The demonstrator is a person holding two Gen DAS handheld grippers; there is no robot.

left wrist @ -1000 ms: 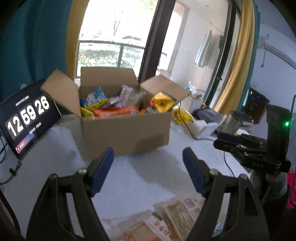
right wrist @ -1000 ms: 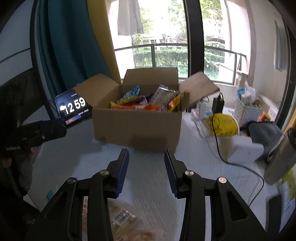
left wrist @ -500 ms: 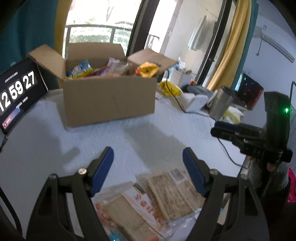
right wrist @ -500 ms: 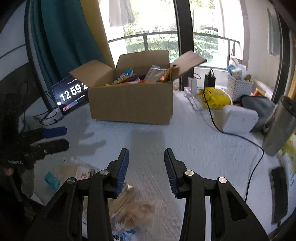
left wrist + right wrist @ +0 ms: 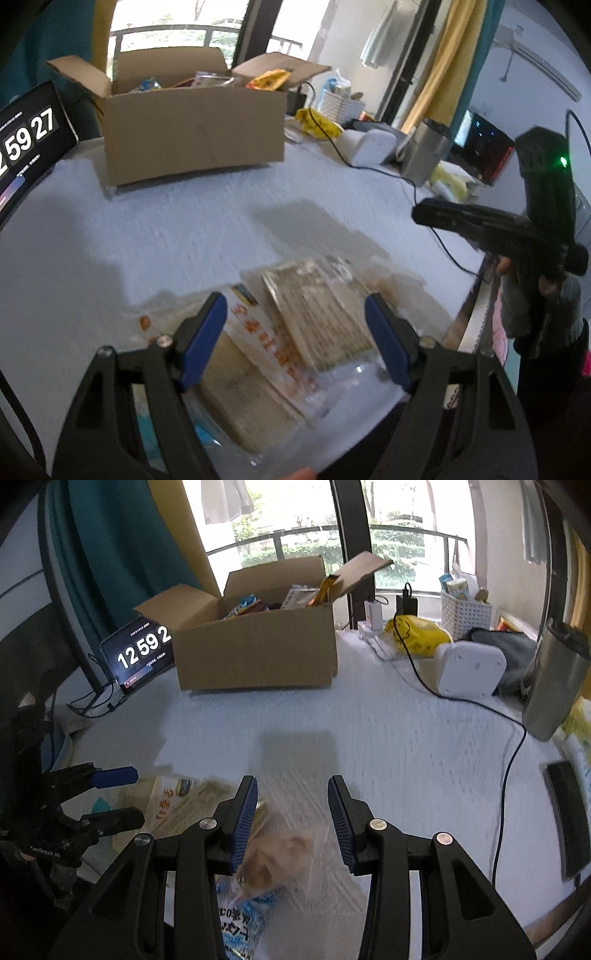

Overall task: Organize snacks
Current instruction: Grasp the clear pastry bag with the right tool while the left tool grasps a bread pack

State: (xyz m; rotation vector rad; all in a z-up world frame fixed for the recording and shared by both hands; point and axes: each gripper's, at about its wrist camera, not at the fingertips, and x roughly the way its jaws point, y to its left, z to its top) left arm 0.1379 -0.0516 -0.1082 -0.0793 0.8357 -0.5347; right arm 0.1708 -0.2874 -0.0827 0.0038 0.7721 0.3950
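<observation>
Both grippers, left gripper (image 5: pixel 295 332) and right gripper (image 5: pixel 291 812), hover spread wide and empty over snack packets (image 5: pixel 314 321) near the cardboard box (image 5: pixel 192 136); closing on one comes next.

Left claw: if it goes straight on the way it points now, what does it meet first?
Probably the snack packets lying on the table right under the open left claw; depth is unclear through the blur.

Both grippers open, angled downward
Left gripper (image 5: pixel 295 339) spread wide — right gripper (image 5: pixel 291 819) parted less, nothing held.
</observation>
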